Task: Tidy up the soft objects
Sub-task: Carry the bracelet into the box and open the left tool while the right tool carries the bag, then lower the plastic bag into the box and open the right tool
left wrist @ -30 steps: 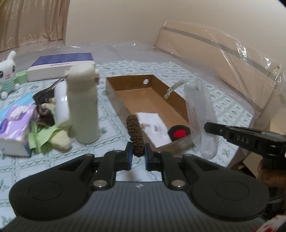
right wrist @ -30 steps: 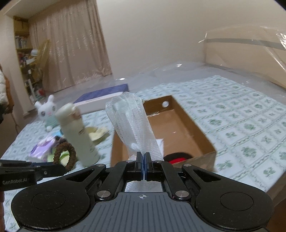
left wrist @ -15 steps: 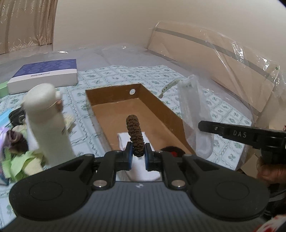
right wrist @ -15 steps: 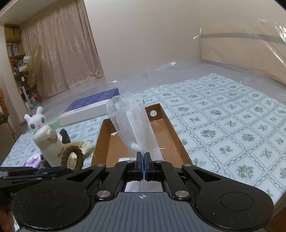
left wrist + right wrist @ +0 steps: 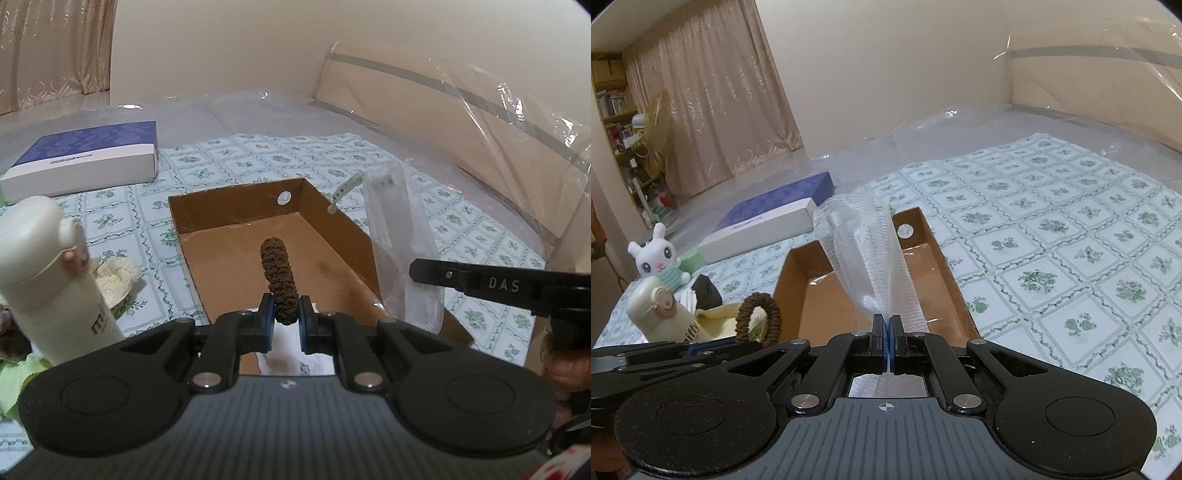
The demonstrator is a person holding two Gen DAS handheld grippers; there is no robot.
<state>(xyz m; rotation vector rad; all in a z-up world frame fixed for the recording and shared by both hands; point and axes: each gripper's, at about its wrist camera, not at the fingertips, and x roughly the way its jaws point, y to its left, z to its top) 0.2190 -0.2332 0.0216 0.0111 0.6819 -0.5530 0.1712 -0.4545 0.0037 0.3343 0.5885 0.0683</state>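
So the left gripper (image 5: 284, 317) is clamped onto a brown hair tie (image 5: 279, 275), jaws only a little apart with the tie squeezed between the blue pads, and the tie sticks up above the open cardboard box (image 5: 332, 236). The right gripper (image 5: 886, 332) is squeezed fully shut on a white mesh bag (image 5: 866, 254), which stands up out of its tips, also over the box. From the left camera you can see that bag (image 5: 402, 254) hanging just past the right wall of the box, with the right gripper's black finger (image 5: 480, 282) reaching in from the right.

Inside the box, near end, there's a white cloth (image 5: 280, 360) mostly hidden behind the left gripper. Left of the box is a cream bottle (image 5: 48, 277) standing upright, a pale yellow cloth (image 5: 114, 278) beside it, and farther back a blue and white flat box (image 5: 85, 160). The right camera also catches a white bunny toy (image 5: 659, 258) far left, on the green-patterned sheet (image 5: 1052, 240)
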